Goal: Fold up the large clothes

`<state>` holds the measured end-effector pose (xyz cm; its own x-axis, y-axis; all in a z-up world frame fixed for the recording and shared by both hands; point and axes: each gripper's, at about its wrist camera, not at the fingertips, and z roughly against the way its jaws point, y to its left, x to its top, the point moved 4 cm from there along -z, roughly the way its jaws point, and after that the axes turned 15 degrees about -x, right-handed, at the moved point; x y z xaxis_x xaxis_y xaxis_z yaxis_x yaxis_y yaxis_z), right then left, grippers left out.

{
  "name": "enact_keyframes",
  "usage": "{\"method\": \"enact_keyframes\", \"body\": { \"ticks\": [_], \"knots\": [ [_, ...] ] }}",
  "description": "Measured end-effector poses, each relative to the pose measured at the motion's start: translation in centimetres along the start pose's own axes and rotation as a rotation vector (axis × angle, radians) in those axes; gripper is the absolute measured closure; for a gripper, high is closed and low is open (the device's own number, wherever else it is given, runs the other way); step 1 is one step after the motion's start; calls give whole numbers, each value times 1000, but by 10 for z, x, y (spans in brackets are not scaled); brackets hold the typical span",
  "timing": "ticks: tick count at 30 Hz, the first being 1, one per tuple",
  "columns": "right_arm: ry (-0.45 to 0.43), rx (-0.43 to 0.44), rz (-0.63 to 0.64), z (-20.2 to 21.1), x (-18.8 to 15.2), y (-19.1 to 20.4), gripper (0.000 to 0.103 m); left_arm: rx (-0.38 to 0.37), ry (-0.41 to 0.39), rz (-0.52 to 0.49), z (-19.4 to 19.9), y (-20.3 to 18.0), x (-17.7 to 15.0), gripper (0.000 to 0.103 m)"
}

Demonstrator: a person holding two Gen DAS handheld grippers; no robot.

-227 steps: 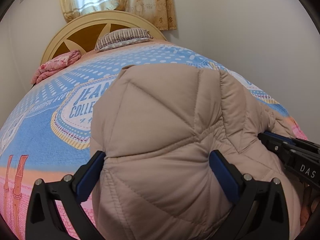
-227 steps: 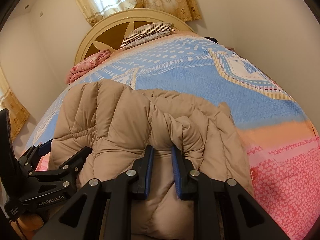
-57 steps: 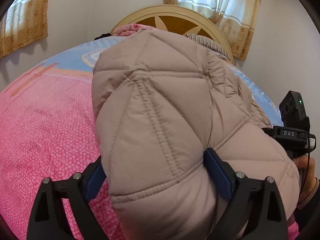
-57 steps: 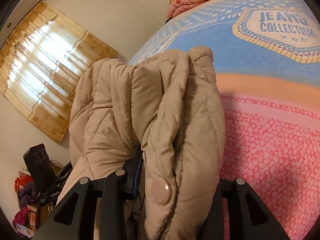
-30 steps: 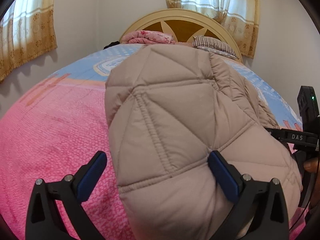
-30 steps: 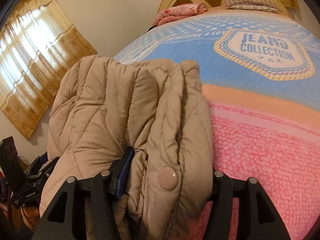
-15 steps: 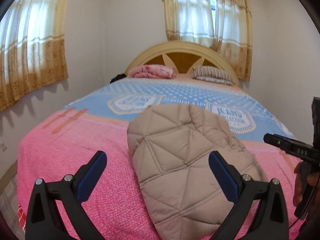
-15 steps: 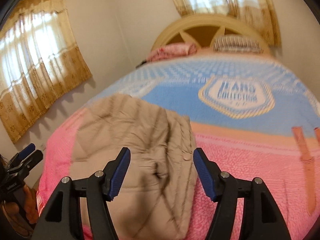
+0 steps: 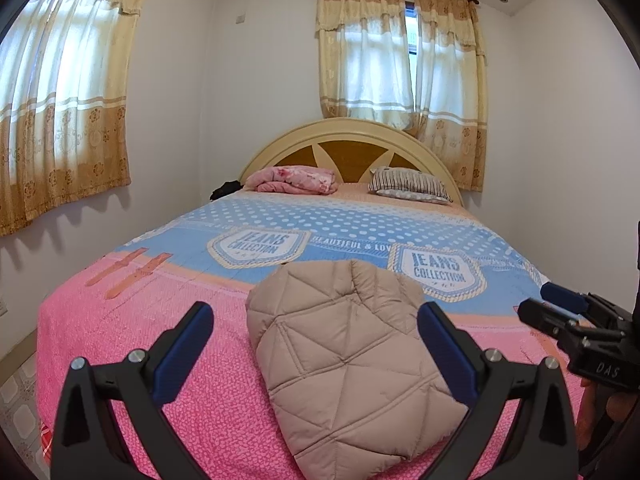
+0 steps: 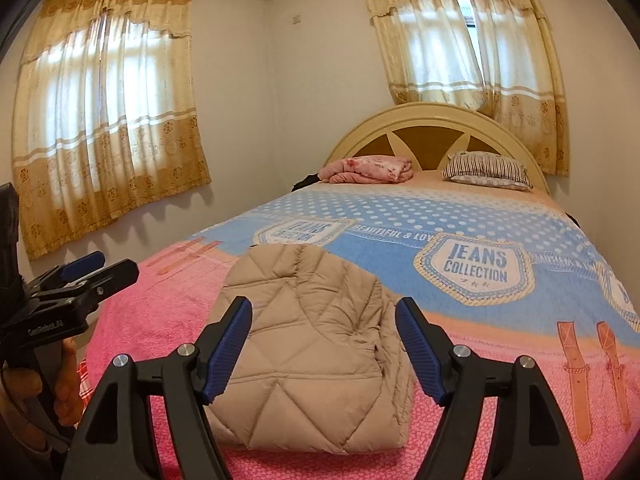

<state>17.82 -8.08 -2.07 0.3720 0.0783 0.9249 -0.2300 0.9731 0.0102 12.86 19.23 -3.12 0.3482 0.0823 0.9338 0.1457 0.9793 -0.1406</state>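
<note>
Folded beige quilted puffer jacket [image 9: 352, 356] resting compact at the pink foot end of the bedspread [image 9: 132, 328], left gripper [image 9: 316, 354] and right gripper [image 10: 326, 350] both spread wide, holding nothing, clear above it; fold apparently complete, next likely only tidying loose edges.

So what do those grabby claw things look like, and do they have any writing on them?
Each hand-held gripper is black plastic, with two angled fingers, blue pads inside and silver bolts. The left hand-held gripper reads "GenRobot.AI" on its side in the other camera. The right hand-held gripper reads "DAS". Bare hands hold their black handles, and a thin black cable hangs below the left one.
</note>
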Motion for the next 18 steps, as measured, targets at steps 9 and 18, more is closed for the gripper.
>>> {"method": "enact_keyframes", "body": {
  "ticks": [9, 18],
  "knots": [
    [6, 21, 5, -2, -7, 5, 28, 5, 8, 4, -1, 0, -2, 0],
    [13, 25, 3, -2, -9, 6, 28, 4, 11, 6, -1, 1, -2, 0]
  ]
}}
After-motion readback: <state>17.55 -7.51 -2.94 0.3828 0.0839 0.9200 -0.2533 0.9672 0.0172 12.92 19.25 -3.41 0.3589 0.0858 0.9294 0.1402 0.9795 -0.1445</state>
